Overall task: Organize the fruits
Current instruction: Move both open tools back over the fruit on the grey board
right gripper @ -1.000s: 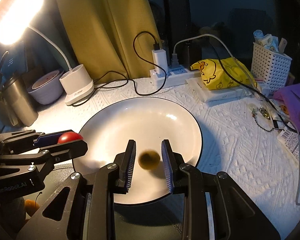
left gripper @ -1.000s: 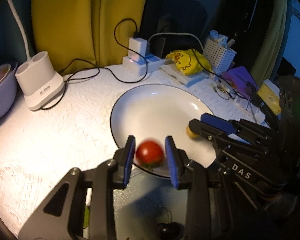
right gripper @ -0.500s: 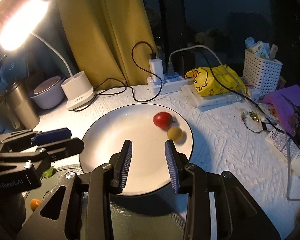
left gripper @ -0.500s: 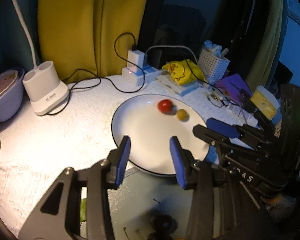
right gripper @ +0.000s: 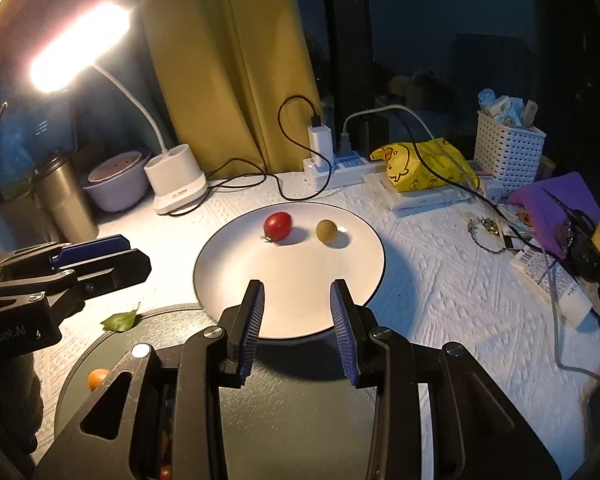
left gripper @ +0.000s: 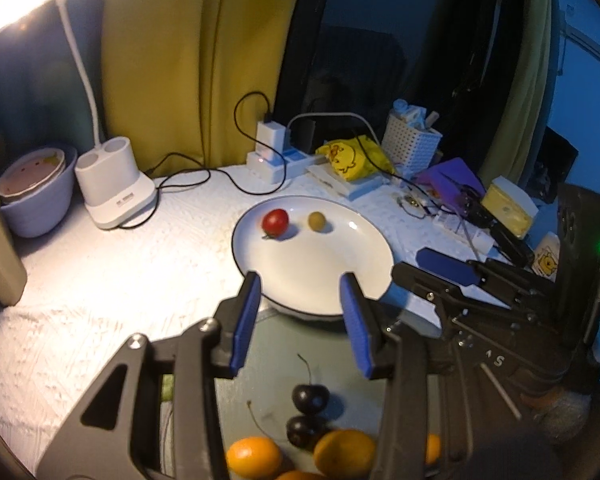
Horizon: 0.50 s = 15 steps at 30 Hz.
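Tilting downward, both tongs (empty)

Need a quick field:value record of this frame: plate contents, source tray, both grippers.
white plate: holds two fruits, apart from each other
red tomato: on plate, far side
yellow-green fruit: on plate, beside the tomato
dark tray: two dark cherries and several orange fruits
left gripper: open, nothing between its pads
right gripper: open, nothing between its pads
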### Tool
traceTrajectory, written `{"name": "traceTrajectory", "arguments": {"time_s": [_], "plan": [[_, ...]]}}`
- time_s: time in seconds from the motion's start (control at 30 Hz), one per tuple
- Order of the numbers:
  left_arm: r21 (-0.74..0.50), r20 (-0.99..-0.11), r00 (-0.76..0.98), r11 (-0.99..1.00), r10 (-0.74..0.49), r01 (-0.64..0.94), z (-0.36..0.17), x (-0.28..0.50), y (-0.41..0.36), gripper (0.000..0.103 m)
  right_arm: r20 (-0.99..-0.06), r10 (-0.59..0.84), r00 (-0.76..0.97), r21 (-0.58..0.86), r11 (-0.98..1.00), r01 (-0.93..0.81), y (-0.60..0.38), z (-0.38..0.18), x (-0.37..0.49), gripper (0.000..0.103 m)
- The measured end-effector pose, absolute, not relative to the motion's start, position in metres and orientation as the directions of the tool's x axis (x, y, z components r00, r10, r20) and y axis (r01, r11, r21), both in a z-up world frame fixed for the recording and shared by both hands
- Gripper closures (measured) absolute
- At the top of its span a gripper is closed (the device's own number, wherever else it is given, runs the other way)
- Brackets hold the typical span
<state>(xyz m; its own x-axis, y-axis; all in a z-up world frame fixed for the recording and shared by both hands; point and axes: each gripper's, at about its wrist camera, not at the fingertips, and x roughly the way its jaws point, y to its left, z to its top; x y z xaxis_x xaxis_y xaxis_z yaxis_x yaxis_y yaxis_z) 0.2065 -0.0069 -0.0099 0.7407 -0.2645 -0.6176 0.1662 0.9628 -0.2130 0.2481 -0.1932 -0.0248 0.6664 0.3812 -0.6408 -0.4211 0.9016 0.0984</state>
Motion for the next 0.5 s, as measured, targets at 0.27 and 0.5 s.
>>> {"name": "traceTrajectory", "arguments": {"time_s": [0.27, 0.5], "plan": [[-0.224, -0.614, 0.743, 0.962, -0.266, 0.159, -0.01, 0.181, -0.005, 0.061, -0.631, 0.389, 0.671, 0.097, 0.898, -0.43, -0.195, -0.018, 0.222, 0.067], [-0.234, -0.62, 0.738, 0.961, -0.266, 0.149, -0.016, 0.159, -0.006, 0.061, -0.633, 0.392, 0.667, 0.095, 0.895, -0.436, -0.196, -0.017, 0.203, 0.067]]}}
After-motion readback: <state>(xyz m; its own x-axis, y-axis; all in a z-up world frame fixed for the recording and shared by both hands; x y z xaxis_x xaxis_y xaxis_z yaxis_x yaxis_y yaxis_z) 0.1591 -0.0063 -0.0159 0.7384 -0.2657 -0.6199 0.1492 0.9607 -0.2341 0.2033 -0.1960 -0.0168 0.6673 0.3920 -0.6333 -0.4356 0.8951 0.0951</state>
